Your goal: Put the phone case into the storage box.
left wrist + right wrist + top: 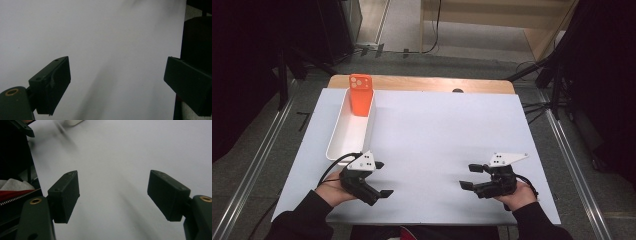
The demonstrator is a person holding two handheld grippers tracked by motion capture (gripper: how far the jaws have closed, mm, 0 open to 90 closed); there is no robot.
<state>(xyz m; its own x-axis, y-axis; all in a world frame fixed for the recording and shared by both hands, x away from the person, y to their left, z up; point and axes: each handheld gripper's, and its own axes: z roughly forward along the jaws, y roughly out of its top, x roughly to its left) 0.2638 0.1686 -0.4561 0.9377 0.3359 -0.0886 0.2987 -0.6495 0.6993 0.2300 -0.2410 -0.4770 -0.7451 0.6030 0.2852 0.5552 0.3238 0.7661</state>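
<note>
Here both the left tongs (382,178) and right tongs (470,176) gape wide, empty, above the white table (437,130).

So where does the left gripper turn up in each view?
High view: left gripper at lower left, just below the white bin.
Left gripper view: its own open jaws rise from the bottom corners.
Right gripper view: one of its black jaws pokes in at the top-left corner.
Shared landmark: the white table sheet.

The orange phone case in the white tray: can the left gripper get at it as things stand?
Probably yes. The left gripper is open and empty, and the phone case leans upright at the tray's far end, uncovered.
</note>
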